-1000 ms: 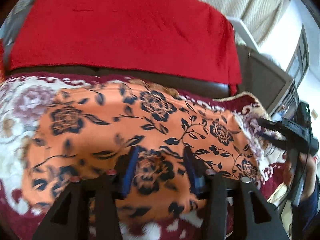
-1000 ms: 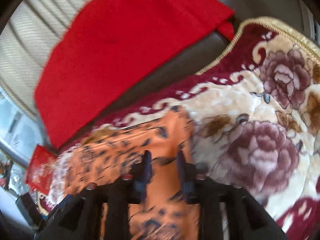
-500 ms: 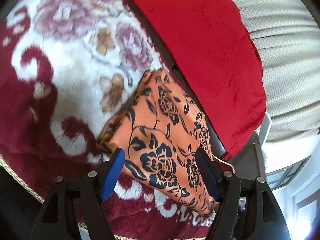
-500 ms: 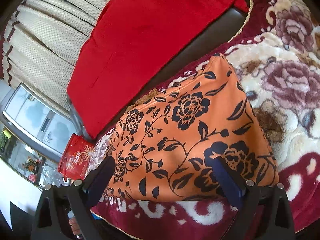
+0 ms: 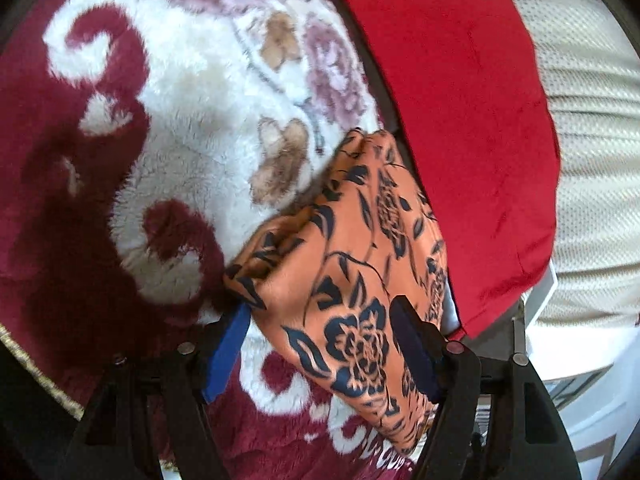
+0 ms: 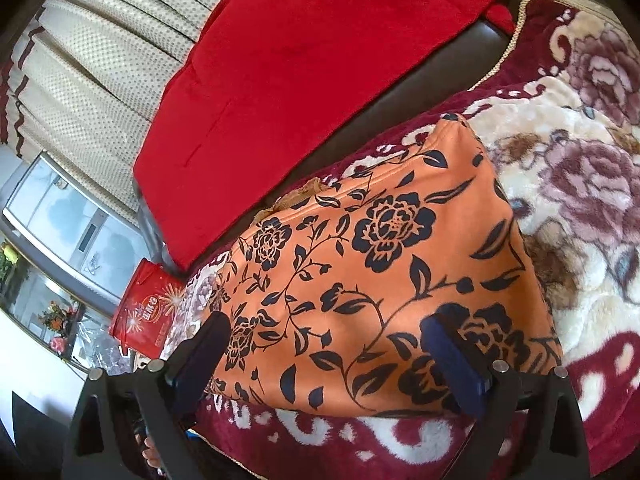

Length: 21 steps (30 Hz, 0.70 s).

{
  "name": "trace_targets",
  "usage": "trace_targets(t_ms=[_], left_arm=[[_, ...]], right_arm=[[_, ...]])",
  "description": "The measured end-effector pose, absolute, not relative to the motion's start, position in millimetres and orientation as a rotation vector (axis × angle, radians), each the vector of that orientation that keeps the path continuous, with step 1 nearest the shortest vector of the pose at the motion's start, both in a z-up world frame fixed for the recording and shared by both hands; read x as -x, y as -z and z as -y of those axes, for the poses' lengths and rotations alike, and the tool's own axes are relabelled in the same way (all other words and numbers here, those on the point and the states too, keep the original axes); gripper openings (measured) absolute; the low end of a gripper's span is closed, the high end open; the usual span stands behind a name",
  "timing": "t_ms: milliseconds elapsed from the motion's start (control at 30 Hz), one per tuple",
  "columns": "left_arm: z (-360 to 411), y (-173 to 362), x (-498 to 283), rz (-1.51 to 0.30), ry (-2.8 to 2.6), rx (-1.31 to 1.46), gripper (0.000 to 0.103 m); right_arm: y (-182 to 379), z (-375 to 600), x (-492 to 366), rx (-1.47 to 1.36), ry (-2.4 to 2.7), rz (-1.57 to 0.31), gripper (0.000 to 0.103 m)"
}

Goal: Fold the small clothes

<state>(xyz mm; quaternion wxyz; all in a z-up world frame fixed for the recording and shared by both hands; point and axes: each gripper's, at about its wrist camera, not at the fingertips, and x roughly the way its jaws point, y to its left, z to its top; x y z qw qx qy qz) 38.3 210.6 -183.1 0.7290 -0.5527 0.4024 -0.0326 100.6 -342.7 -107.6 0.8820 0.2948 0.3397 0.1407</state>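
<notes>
An orange garment with a dark blue flower print (image 6: pixel 384 280) lies folded into a flat packet on a plush red-and-cream flowered blanket (image 6: pixel 580 168). In the left wrist view the same garment (image 5: pixel 360 280) shows end on, its layered edges toward the camera. My left gripper (image 5: pixel 320 344) is open, its blue pads on either side of the garment's near corner. My right gripper (image 6: pixel 332 352) is open wide and empty, just above the garment's near edge.
A red cloth (image 6: pixel 304 64) drapes over a dark sofa back behind the blanket, also in the left wrist view (image 5: pixel 460 100). Cream curtains (image 6: pixel 92 52) hang beyond. A red tin (image 6: pixel 144 312) and a glass cabinet (image 6: pixel 48 220) stand off to the left.
Both grippers have opened and let go of the garment, then drawn back. The left one has swung round to the garment's left end and closer in. The garment lies folded.
</notes>
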Motion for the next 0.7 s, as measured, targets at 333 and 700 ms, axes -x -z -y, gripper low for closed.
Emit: trace_targets(t_ms=[333, 700], left_arm=[[-183, 137, -33, -0.829, -0.081, 0.852, 0.01], [-172, 129, -36, -0.89, -0.133, 0.615, 0.044]], right_arm=[[118, 355, -113, -0.604, -0.24, -0.733, 0.098], [134, 374, -121, -0.65, -0.224, -0.766, 0.098]])
